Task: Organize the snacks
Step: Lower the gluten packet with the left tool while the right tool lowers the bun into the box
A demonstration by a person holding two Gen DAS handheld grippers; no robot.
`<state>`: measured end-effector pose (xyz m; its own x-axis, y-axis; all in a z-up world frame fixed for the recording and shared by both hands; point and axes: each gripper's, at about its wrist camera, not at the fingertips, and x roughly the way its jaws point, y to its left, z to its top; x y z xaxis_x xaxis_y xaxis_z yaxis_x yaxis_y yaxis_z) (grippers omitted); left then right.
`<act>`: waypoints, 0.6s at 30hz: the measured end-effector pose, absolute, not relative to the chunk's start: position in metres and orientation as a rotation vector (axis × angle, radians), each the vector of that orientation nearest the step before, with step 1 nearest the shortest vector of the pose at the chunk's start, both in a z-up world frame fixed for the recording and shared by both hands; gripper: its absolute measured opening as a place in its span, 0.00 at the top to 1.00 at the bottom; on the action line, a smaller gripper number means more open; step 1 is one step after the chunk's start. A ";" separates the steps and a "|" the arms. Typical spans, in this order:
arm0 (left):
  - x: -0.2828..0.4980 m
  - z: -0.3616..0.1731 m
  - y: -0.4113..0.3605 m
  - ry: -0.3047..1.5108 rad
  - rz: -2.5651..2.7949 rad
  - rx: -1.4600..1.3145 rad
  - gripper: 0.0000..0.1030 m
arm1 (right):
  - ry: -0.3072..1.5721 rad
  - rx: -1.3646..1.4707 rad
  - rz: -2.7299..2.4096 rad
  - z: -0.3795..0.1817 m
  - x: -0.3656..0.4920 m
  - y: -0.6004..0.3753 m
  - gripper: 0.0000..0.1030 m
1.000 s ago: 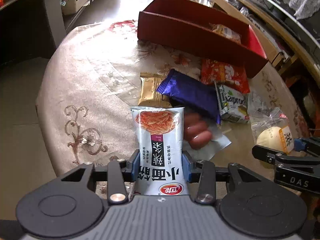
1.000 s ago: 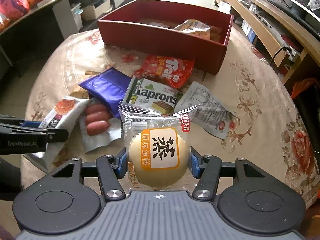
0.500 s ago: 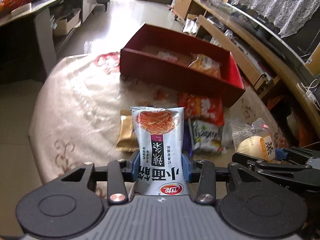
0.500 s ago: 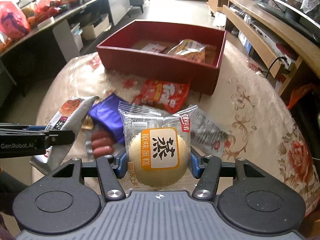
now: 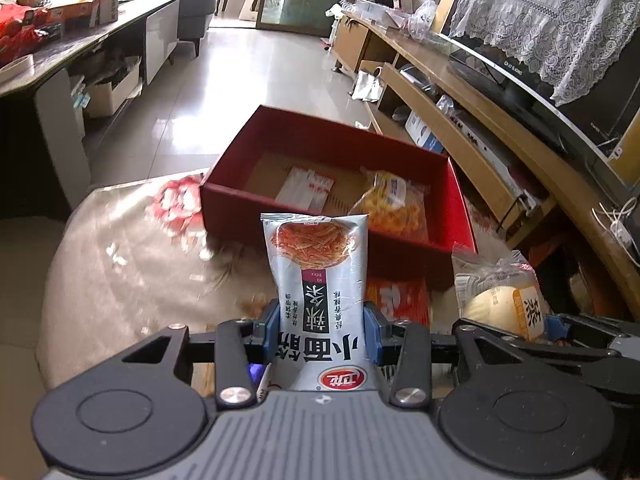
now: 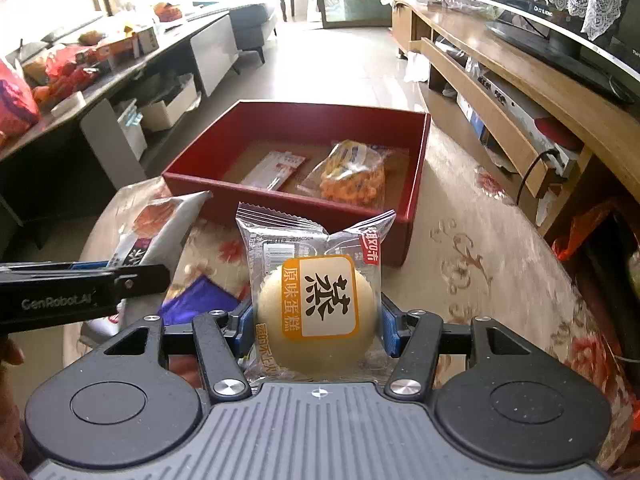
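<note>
Home living room: sofa (image 6: 252,24), television (image 6: 560,20).

Both hand-held grippers are angled down and forward, side by side. The left hand-held gripper (image 5: 322,330) has its blue pads clamped on the sides of a noodle snack packet (image 5: 318,276), which sticks up between the fingers. The right hand-held gripper (image 6: 318,330) is pinched on a wrapped steamed cake (image 6: 318,312) the same way. The right view also catches the left one's black finger (image 6: 132,278) side-on.

Red snack packet (image 5: 398,298) beyond the left tongs: half hidden behind the noodle packet (image 5: 320,280). Purple packet (image 6: 200,300) left of the right tongs: partly hidden; tablecloth (image 5: 140,272) blurred.
</note>
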<state>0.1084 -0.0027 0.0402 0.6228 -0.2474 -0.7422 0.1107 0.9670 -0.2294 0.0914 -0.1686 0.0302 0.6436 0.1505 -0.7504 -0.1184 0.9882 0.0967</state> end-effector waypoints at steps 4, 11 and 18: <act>0.128 0.043 -0.008 0.866 -0.202 -0.158 0.59 | 0.850 0.049 0.141 0.033 0.108 -0.171 0.37; 0.162 0.045 -0.019 0.848 -0.195 -0.137 0.59 | 0.834 0.066 0.114 0.035 0.139 -0.176 0.37; 0.199 0.043 -0.029 0.840 -0.175 -0.118 0.59 | 0.831 0.072 0.089 0.031 0.170 -0.179 0.37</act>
<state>0.1992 -0.0293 0.0432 0.6545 -0.2004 -0.7290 0.1077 0.9791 -0.1724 0.1704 -0.1789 0.0309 0.6709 0.1068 -0.7339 -0.0504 0.9939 0.0985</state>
